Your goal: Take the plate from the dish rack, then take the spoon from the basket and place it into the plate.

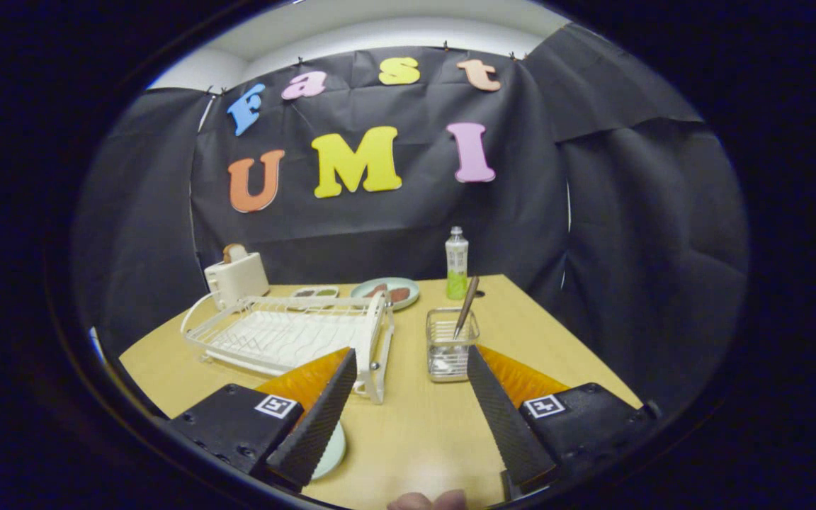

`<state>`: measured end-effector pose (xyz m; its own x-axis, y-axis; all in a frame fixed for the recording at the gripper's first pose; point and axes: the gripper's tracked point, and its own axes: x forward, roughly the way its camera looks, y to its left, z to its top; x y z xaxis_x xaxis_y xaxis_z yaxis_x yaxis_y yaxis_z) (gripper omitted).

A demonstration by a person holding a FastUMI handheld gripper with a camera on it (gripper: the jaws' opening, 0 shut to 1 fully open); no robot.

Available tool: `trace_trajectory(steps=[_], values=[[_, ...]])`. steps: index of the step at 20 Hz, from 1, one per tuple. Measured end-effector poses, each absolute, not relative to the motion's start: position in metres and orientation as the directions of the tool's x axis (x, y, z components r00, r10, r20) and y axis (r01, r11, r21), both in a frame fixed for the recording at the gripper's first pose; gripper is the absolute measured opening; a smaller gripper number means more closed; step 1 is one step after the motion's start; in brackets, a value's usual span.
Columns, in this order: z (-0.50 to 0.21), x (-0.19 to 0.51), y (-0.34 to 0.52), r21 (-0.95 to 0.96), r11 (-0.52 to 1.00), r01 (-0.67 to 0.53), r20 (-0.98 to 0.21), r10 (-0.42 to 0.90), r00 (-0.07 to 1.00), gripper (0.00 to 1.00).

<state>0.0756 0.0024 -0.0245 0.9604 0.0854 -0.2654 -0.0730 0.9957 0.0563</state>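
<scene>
Tongs (408,368) stand wide, empty. Pale green round plate (331,450) lies beside them; the metal spoon (466,306) in the clear basket (450,354) just ahead needs grasping next.

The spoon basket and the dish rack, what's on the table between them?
In the gripper view, only bare wooden table separates the basket, holding the spoon, from the dish rack. The open tool holds nothing.
</scene>
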Motion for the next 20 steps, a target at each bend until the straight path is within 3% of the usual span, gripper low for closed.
trace_trajectory(steps=[6, 10, 20], values=[[-0.01, 0.135, -0.025, 0.019, 0.999, -0.047, -0.214, 0.05, 0.976, 1.0], [-0.017, 0.194, -0.025, 0.061, 0.996, -0.071, -0.274, 0.085, 0.958, 1.0], [-0.06, 0.317, -0.039, 0.115, 0.993, 0.007, -0.363, 0.036, 0.931, 1.0]])
